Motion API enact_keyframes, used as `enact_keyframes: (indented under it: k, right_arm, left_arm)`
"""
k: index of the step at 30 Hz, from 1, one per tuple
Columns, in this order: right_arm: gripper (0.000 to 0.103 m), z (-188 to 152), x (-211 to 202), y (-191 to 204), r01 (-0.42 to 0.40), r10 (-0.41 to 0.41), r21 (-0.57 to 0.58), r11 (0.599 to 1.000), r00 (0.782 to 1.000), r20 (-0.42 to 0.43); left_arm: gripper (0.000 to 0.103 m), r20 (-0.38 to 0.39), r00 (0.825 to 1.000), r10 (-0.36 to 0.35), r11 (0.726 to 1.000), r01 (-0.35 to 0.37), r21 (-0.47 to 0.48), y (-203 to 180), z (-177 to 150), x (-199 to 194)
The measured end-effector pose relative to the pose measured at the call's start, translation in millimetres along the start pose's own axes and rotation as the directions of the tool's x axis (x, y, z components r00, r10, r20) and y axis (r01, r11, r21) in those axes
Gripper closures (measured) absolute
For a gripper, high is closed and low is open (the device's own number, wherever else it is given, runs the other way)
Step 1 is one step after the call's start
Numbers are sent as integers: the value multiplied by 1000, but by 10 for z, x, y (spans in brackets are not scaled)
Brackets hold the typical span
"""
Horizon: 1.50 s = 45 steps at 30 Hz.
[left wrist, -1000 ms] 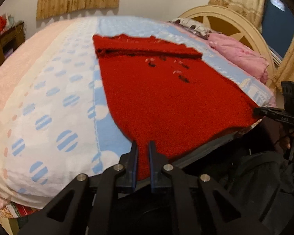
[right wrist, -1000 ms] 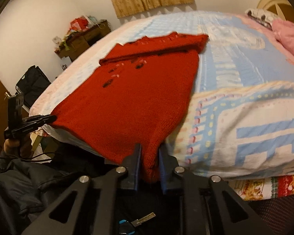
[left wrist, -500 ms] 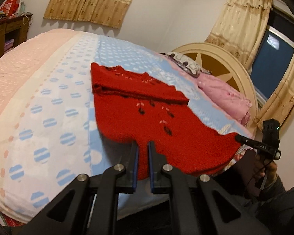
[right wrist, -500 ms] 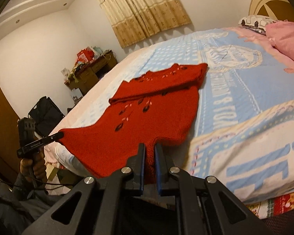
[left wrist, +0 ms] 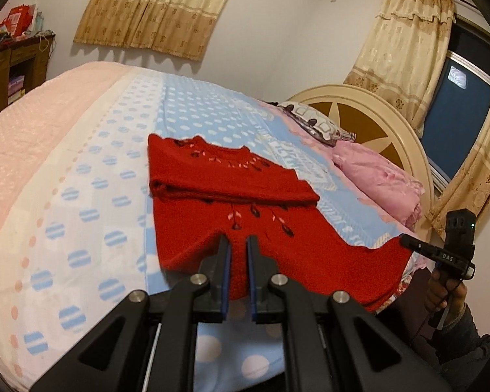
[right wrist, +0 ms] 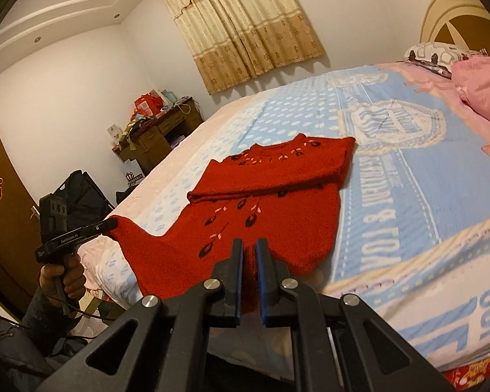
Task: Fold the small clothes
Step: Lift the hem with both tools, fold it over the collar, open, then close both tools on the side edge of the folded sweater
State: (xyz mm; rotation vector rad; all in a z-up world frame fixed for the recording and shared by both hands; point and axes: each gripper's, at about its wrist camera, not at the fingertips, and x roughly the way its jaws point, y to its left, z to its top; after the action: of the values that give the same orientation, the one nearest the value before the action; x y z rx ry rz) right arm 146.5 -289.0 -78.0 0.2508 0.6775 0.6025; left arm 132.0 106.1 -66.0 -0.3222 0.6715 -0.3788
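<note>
Currently the left gripper (left wrist: pixel 237 254) and right gripper (right wrist: pixel 249 254) each clamp a hem corner of the red sweater (left wrist: pixel 245 202), lifting it off the bed (left wrist: pixel 81 179) for folding toward the collar.

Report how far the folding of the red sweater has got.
Done: the red sweater has its sleeves folded across the chest. In hand: the left tool and right tool each pinch a hem corner, lifted off the bed. Left: carry the hem to the collar.
</note>
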Motion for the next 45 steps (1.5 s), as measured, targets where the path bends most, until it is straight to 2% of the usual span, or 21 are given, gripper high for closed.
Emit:
enact_keyframes:
  k: [9,19,22,24,27,30,32,34,35,36,37,38,39,41,42,43,45]
  right_arm:
    - [96,312,89,-66,-8,7,22,1000,999,36]
    - [97,831,202,-120,6,-6,4,1000,997,77]
    - [102,966,263,-187,10,-12,17,1000,997,82]
    - [102,1051,324,-229,5,-7,25,1000,997,75]
    - [102,1087,476,-265,28,-28,4,1000,1000,15]
    - [101,998,548,-288,44,-44,-12,999,999,-28]
    - [100,851,559,-248,86,-90,-88,992,995,-48]
    - [90,633,583,-221,87,-107,-176,981,988,-108]
    - [61,538,591,-226,88,-117,-197,976,984,-137]
    - [17,441,594,-235,79,-116,-213,974,979,-168]
    - [7,368,580,-229,71,-115,-230,970,977,-180]
    - [7,280,546,-205,67,-118,-263,962,976,-183]
    - [7,217,511,-175,65,-123,-294,953,976,-181]
    - [7,117,440,-91,66,-135,-368,927,977,-165]
    - [7,88,436,-61,95,-167,-401,911,975,-148]
    - [7,38,450,-17,141,-223,-457,878,966,-131]
    - [7,-32,527,12,152,-268,-514,844,950,-160]
  left_arm:
    - [94,39,999,-5,1000,5,-11,24,312,116]
    - [94,40,999,-4,1000,5,-22,73,666,360]
    - [94,34,999,-8,1000,9,-29,86,767,439]
    - [97,39,999,-4,1000,5,-25,88,836,478]
    - [98,38,999,-5,999,6,-32,115,893,544]
    - [98,9,1000,-19,999,19,-42,155,848,628]
    - [98,-12,1000,-21,1000,21,-15,127,774,650]
    - [98,-36,999,18,999,-16,39,96,646,647]
    - [98,-50,998,35,998,-32,59,99,598,645]
    - [97,-71,995,68,994,-62,86,122,522,631]
    - [97,-84,993,84,992,-75,104,150,475,618]
    - [96,-99,990,101,988,-88,125,183,428,595]
    - [90,-111,985,130,982,-112,153,218,378,563]
    - [67,-131,971,200,961,-168,220,278,286,504]
    - [41,-142,962,233,948,-192,255,305,241,489]
    - [25,-150,954,260,936,-210,284,338,192,472]
    - [24,-161,951,264,926,-204,318,391,121,459]
